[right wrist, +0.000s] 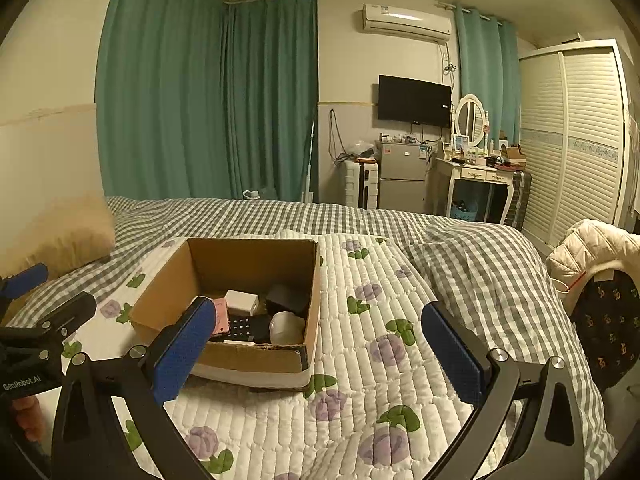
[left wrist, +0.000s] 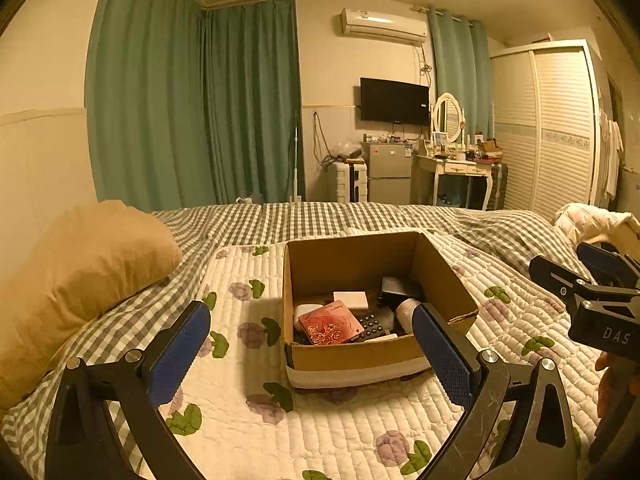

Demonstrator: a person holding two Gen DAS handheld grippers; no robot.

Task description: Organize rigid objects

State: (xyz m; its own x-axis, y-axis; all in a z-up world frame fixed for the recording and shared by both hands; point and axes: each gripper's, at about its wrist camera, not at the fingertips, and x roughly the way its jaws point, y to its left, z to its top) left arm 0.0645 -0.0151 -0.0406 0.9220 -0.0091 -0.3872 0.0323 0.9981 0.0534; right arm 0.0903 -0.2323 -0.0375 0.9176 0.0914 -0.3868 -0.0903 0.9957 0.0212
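- Left gripper: level above the quilt, aimed at the box; blue pads spread wide, nothing between them.
- Right gripper: same low, level pose; fingers wide apart and empty; box at its 11 o'clock, the left pad overlapping the box's near corner in view.
- Box: open cardboard, on the quilt, between and ahead of both grippers.
- Contents: red card, white block, dark keypad device, white bottle, dark case; all lie inside.
- Pillow at 9 o'clock of the box.
- A hand shows under the left gripper body in the right view.
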